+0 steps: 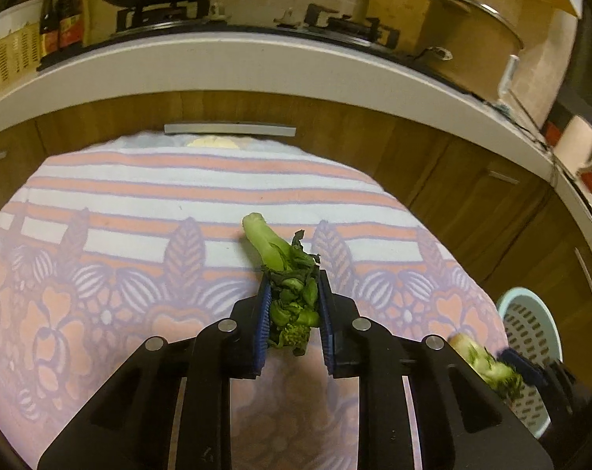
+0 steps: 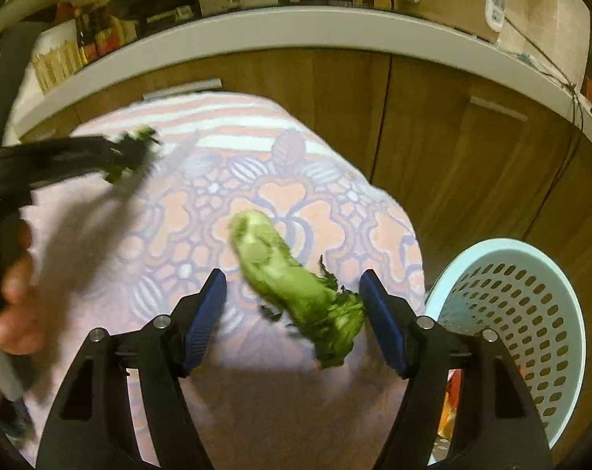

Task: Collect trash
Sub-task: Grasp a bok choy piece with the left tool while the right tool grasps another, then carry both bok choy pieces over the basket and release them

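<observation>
A green vegetable stalk (image 1: 262,239) with dark wilted leaves sits between the blue pads of my left gripper (image 1: 294,286), which is shut on its leafy end just above the patterned cloth (image 1: 139,196). In the right wrist view that gripper (image 2: 131,152) shows blurred at the left with greens in it. My right gripper (image 2: 292,278) stands open. A second pale green vegetable scrap (image 2: 272,266) lies between its fingers, its leafy end close to the right pad and well clear of the left one. A light blue perforated basket (image 2: 531,313) stands low at the right.
The cloth (image 2: 296,137) covers a small table in front of wooden cabinets (image 2: 452,137). Above runs a white counter (image 1: 256,66) with a wok, a pot (image 1: 468,39) and bottles (image 1: 60,19). A person's hand (image 2: 17,274) holds the left tool. The basket (image 1: 531,325) has some trash inside.
</observation>
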{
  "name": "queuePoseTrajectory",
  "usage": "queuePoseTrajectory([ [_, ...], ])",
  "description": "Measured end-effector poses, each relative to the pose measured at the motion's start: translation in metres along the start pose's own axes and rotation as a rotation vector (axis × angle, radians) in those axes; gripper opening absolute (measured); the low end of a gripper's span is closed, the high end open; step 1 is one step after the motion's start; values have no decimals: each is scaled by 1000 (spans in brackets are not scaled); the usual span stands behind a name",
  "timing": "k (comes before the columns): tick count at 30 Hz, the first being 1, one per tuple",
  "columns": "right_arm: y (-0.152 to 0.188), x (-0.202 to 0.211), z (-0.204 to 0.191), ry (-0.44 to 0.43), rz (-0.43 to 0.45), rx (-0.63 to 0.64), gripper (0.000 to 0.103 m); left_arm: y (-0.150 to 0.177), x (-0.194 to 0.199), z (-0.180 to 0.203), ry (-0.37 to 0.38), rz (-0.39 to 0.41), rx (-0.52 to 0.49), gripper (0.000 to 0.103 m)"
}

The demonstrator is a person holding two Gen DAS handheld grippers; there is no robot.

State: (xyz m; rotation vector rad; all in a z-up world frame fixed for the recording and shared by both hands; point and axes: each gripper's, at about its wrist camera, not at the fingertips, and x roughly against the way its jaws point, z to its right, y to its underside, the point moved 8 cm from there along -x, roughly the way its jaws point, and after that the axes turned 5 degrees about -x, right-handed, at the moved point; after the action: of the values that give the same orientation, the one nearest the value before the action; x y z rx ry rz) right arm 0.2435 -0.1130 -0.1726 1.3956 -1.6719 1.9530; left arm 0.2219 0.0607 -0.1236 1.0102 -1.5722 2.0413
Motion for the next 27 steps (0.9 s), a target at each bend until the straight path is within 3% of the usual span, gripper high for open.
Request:
queuePoseTrajectory([
  [2, -1, 0, 0, -10, 1, -6, 50, 1, 5, -1, 14, 13, -16, 20],
  [4, -1, 2, -1, -9, 3, -5, 47, 1, 9, -1, 27, 19, -29, 20],
  [5, 0, 4, -3, -13, 5, 0, 37, 1, 11, 0, 33, 23, -36, 20],
  [8, 1, 15, -11, -72, 18, -38, 22, 1, 18, 4, 49, 38, -58, 20],
  [17, -15, 65, -5, -52, 126, -103, 16, -2, 50, 33, 154, 96, -122, 20],
  [18, -17, 71, -2, -50, 137, -110, 9, -3, 55, 39, 178, 105, -130, 20],
  [22, -22, 93, 12, -22, 173, -148, 9, -8, 76, 67, 354, 126, -149, 20],
  [27, -17, 105, 30, -9, 179, -184, 8, -10, 87, 96, 392, 144, -207, 20],
])
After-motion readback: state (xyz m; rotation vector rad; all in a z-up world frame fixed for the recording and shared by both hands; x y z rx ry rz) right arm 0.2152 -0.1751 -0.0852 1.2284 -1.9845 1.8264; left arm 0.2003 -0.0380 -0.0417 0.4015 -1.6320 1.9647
